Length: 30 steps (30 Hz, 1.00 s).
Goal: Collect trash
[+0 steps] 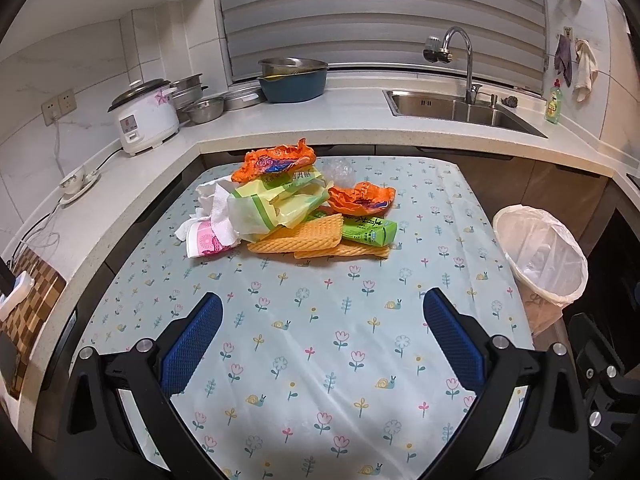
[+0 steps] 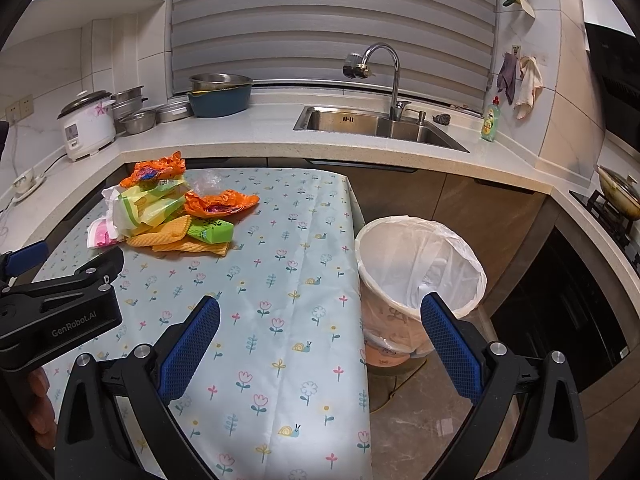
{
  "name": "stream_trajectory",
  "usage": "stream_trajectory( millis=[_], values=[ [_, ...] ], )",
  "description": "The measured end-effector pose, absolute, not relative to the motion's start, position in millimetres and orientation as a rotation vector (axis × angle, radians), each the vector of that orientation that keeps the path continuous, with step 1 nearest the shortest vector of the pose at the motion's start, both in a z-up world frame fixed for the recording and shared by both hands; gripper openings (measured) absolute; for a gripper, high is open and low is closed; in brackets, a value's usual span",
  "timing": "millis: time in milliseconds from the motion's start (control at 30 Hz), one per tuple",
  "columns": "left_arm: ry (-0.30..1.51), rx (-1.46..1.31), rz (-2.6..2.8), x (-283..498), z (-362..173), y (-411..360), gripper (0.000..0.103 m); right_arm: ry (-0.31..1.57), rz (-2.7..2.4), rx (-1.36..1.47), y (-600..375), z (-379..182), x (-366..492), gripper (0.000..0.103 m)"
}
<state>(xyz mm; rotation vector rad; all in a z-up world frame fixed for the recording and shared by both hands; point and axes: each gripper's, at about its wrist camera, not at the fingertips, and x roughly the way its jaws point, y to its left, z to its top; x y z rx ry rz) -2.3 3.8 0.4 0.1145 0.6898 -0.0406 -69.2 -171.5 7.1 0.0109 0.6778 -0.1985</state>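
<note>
Left gripper (image 1: pixel 322 316) and right gripper (image 2: pixel 320 320): jaws spread wide, both empty, hovering above the flowered tablecloth (image 1: pixel 320 360). Trash pile (image 1: pixel 288 208) sits well ahead at the table's far end; lined bin (image 2: pixel 420 264) stands on the floor just beside the table's right edge. Risks, as I judge: the overlapped wrappers snag and drag neighbours off; light foam mesh (image 1: pixel 304 236) slips from the pads; a drop misses the bin's rim.
</note>
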Motion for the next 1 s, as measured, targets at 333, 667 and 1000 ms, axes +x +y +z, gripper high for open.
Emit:
stream_trajectory(
  millis=[333,667,1000],
  values=[
    [0.689,0.116,-0.038,-2.1,2.3,5.3,0.096,0.678,-0.195,0.001,-165.2,11.3,-66.8,0.096],
    [0.687,0.115,-0.034,-1.8,3.3,8.2,0.096,0.676,-0.194,-0.002,-162.9,12.5,-66.8,0.096],
    [0.687,0.116,-0.033,-1.4,3.8,8.7,0.096,0.674,-0.192,-0.004,-161.8,14.0,-65.6,0.096]
  ],
)
